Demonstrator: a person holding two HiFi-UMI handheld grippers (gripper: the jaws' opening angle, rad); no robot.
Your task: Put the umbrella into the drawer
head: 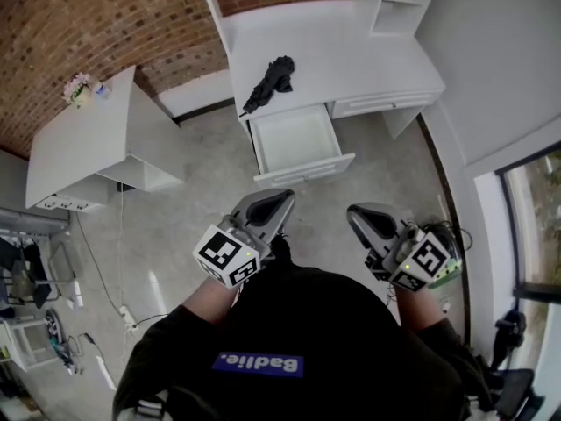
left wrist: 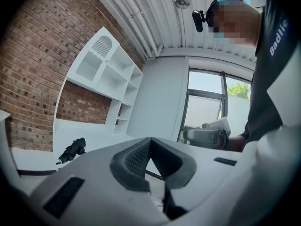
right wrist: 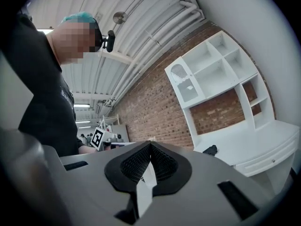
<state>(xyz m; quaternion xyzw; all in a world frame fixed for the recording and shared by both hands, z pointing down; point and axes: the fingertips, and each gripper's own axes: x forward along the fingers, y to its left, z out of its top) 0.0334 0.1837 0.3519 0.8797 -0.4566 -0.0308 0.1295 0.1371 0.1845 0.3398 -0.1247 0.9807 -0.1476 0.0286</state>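
A black folded umbrella lies on the white desk top, just behind the open, empty drawer. Both grippers are held close to the person's body, well short of the desk and pointing toward it. My left gripper is shut with nothing in it, and so is my right gripper. In the left gripper view the umbrella shows far off at the left, beyond the shut left gripper. The right gripper view shows the umbrella small on the desk, past the shut right gripper.
A white cabinet with a small flower pot stands at the left. A white shelf unit rises on the desk's right end. Cables and a power strip lie on the floor at left. A window is at the right.
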